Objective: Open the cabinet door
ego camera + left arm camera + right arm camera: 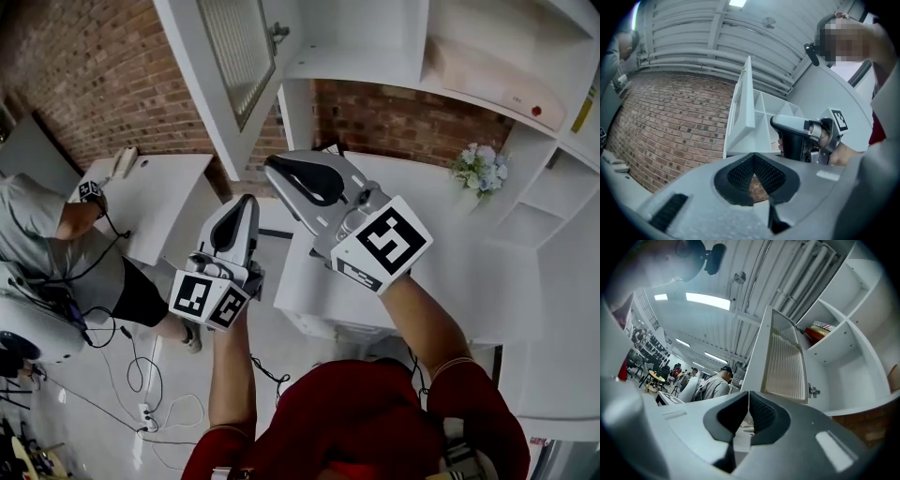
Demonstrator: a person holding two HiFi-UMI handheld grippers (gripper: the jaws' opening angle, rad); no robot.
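The white cabinet door [234,56], with a ribbed glass panel, stands swung out from the wall cabinet [366,37], and its hinge [278,34] shows at the frame. My left gripper [246,199] hangs below the door's lower edge, shut with nothing in it. My right gripper [272,161] is a little higher and to the right, under the cabinet's bottom shelf, also shut and empty. The left gripper view shows the door [745,108] edge-on above the closed jaws [753,154]. In the right gripper view the door's glass panel [785,362] rises just beyond the closed jaws [749,392].
A person [56,234] sits at a white desk [164,187] on the left, with cables [141,375] on the floor. Below the cabinet a white counter [450,244] carries a small bunch of flowers [480,167]. A box [497,80] lies on the open shelf.
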